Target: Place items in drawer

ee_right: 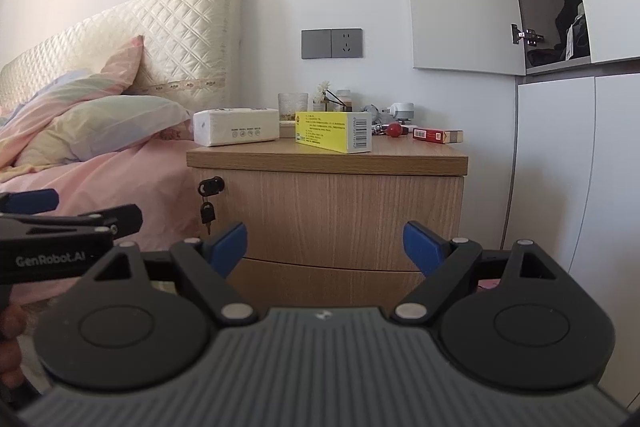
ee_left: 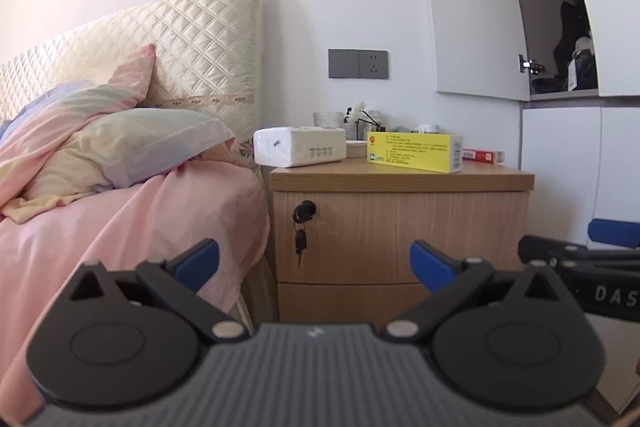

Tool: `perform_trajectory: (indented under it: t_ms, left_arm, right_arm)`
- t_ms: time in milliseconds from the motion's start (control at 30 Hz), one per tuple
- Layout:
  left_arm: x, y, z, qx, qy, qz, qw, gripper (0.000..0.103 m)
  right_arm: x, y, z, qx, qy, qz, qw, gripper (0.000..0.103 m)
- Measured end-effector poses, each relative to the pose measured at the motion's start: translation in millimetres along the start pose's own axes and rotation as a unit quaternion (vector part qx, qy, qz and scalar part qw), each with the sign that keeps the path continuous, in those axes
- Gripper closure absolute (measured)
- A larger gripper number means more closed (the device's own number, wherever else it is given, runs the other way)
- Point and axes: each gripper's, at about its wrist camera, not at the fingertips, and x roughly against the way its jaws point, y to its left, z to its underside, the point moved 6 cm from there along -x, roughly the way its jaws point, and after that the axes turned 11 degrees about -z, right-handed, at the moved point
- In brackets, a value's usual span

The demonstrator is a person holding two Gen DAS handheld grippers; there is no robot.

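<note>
A wooden nightstand (ee_left: pixel 400 179) (ee_right: pixel 328 157) stands beside the bed, both its drawers shut; the top drawer (ee_left: pixel 400 235) (ee_right: pixel 332 215) has a lock with a key hanging from it (ee_left: pixel 301 243) (ee_right: pixel 208 214). On top lie a yellow box (ee_left: pixel 414 151) (ee_right: pixel 332 131), a white tissue pack (ee_left: pixel 300 146) (ee_right: pixel 236 126) and a red box (ee_left: pixel 482 155) (ee_right: pixel 436 135). My left gripper (ee_left: pixel 314 259) is open and empty, some way in front of the drawers. My right gripper (ee_right: pixel 324 245) is open and empty, also short of the drawers.
A bed with pink sheets (ee_left: pixel 120 219) (ee_right: pixel 100 171) and pillows is at the left. A glass (ee_right: pixel 293 105), small bottles, a red ball (ee_right: pixel 395 129) and a charger clutter the nightstand's back. White cupboards (ee_right: pixel 560 147) stand at the right, one upper door open. A wall socket (ee_right: pixel 332 43) sits above.
</note>
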Motion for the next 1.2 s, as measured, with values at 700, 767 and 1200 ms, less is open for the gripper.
perform_trajectory:
  t_ms: [700,767,1200]
  left_arm:
    - [4,1,1,0.009,0.005,0.006,0.9999,0.001]
    - [4,0,1,0.008,0.005,0.007,0.9999,0.001]
    - [5,0,2,0.004,0.006,0.011,0.9999,0.001]
  right_arm:
    - [0,-22,8,-0.002,0.006,0.004,1.000,0.016]
    - [2,-23,9,-0.001,0.006,0.003,1.000,0.016]
    - [4,-14,4,-0.005,0.009,0.020,1.000,0.016]
